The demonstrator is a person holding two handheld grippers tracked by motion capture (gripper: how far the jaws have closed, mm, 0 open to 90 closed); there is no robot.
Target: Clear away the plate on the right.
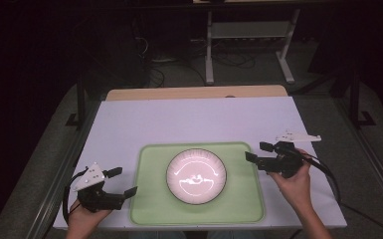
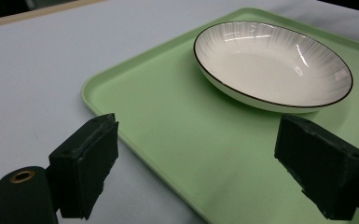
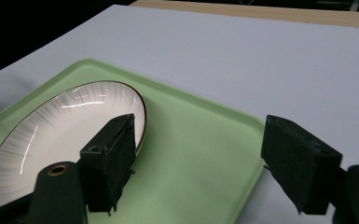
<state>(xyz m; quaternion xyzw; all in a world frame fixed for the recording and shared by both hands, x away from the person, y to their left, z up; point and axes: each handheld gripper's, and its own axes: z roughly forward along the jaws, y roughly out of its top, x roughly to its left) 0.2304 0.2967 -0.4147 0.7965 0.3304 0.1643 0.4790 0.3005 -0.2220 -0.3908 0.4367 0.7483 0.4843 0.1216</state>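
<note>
A white ribbed plate [image 1: 196, 176] with a dark rim lies in the middle of a light green tray [image 1: 149, 199] on the white table. My left gripper [image 1: 121, 182] sits at the tray's left edge, open, nothing between its jaws. In the left gripper view the plate [image 2: 272, 65] lies beyond the wide-apart jaws, over the tray [image 2: 168, 126]. My right gripper [image 1: 258, 152] hovers at the tray's right edge, open and empty. The right gripper view has the plate [image 3: 51, 135] behind the left jaw and the tray's rim [image 3: 247, 182] between the jaws.
The white table top [image 1: 199, 119] stretches behind the tray, with a wooden strip [image 1: 194, 92] along its far edge. A grey metal stand [image 1: 248, 40] rises on the floor beyond. Dark floor surrounds the table.
</note>
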